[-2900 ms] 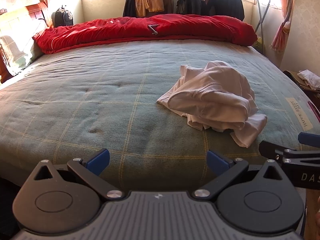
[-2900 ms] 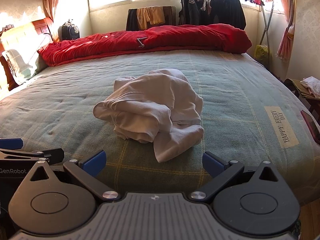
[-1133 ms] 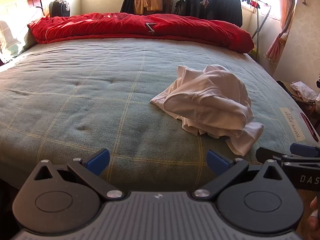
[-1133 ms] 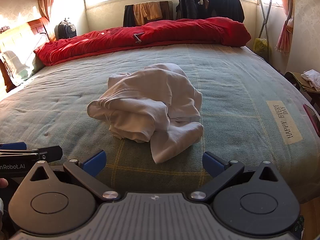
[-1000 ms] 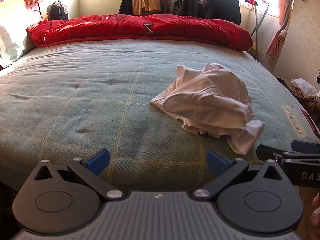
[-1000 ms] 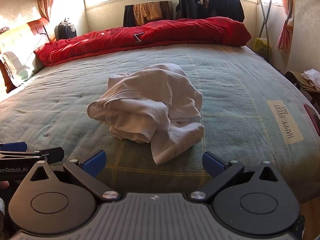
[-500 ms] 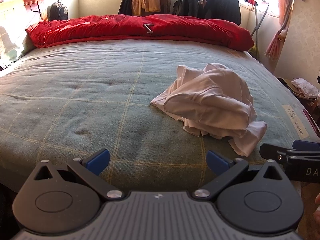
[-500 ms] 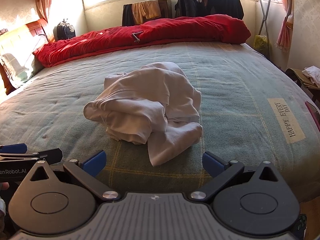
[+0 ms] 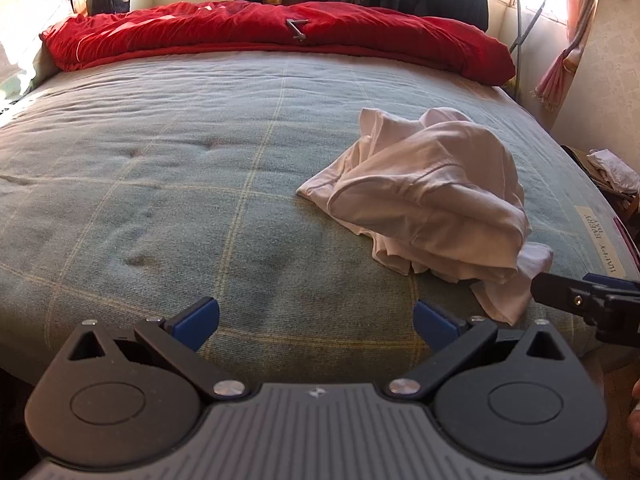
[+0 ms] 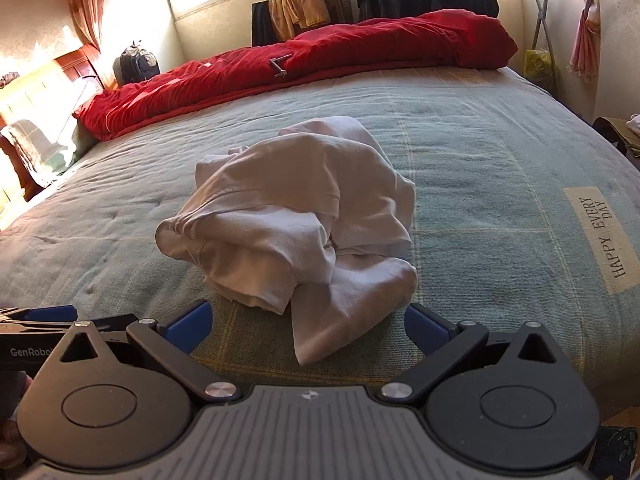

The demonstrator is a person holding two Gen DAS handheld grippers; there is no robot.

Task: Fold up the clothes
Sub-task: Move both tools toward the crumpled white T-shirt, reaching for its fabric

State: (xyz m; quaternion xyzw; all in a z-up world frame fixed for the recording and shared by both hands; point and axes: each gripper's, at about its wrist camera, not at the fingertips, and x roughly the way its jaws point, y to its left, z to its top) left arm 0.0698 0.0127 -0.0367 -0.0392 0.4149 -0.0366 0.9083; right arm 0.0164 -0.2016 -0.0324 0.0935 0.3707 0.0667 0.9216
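Your left gripper and right gripper both gape wide, empty. The crumpled white cotton garment lies on the grey-green checked bedspread — just ahead of your right gripper; the rumpled red quilt sits well behind.

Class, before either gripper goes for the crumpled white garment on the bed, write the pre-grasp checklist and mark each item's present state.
1. Right gripper open: ok.
2. Left gripper open: ok.
3. Both grippers holding nothing: ok.
4. White garment lying on the green bedspread, nothing on top: ok.
5. Garment spread flat: not ok, bunched in a heap.
6. Collar or hem located: cannot tell.
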